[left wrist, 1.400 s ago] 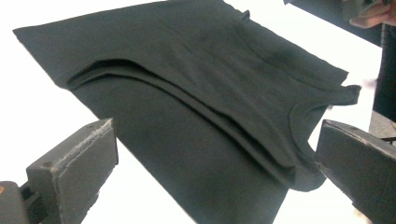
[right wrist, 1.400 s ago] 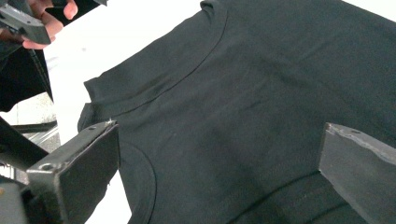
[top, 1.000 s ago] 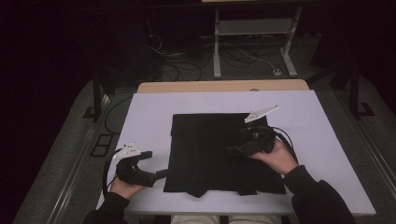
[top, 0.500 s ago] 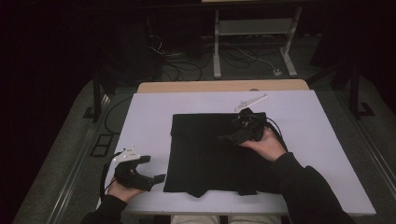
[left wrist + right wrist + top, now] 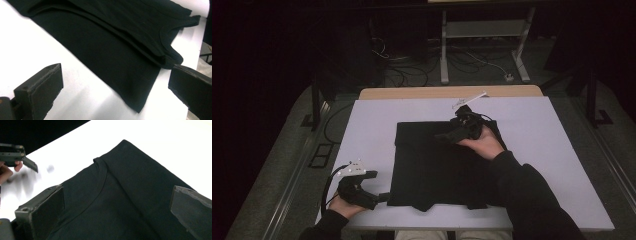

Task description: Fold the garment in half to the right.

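Garment (image 5: 437, 167), black and folded flat on the white table (image 5: 552, 150), lies beneath the parted jaws of the right gripper (image 5: 447, 136) and just ahead of the left gripper (image 5: 382, 198), whose jaws are likewise apart. Soft, light and limp by appearance, it would best be pinched at a folded edge or corner (image 5: 140, 106), where the layers stack.

Black garment (image 5: 432, 167), folded flat (roughly square), mid-table, near edge at the table's front
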Available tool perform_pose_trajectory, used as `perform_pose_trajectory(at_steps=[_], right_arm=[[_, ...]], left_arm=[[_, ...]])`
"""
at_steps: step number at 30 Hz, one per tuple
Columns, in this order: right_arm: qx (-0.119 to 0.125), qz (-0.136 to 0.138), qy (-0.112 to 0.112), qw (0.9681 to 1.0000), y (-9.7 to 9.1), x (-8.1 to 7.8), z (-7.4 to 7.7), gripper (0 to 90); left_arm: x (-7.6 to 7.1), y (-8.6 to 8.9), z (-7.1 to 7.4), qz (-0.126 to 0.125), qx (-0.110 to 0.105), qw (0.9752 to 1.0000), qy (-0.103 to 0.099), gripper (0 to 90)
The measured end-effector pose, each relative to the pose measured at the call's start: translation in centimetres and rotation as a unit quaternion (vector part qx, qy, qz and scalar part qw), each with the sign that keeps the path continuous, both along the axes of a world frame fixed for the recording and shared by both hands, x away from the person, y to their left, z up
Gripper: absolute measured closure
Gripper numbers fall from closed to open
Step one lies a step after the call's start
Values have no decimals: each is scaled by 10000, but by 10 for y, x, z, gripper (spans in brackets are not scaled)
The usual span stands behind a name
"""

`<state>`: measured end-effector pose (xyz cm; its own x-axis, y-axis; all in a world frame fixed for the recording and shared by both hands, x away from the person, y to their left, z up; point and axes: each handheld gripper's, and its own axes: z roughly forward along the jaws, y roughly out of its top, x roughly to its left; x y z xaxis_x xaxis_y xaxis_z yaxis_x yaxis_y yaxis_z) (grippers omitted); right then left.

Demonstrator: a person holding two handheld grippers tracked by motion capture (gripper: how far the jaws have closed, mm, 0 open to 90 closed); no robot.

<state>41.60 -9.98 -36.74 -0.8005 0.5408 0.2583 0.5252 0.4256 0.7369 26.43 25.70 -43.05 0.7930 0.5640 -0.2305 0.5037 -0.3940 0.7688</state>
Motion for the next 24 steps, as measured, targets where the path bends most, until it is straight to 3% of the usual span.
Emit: perform_pose_trajectory(at_steps=[10,18,24], right_arm=[[-53,61,-68,9999,22,18,2,0],[-156,129,-91,9998,39,26,4,0],[-229,235,-79,9994,54,30,1,0]], left_arm=[[-1,-3,-4,-121,105,9999,42,0],[-2,-4,-4,-164,112,9998,38,0],[-1,-8,-6,-278,231,9993,111,0]])
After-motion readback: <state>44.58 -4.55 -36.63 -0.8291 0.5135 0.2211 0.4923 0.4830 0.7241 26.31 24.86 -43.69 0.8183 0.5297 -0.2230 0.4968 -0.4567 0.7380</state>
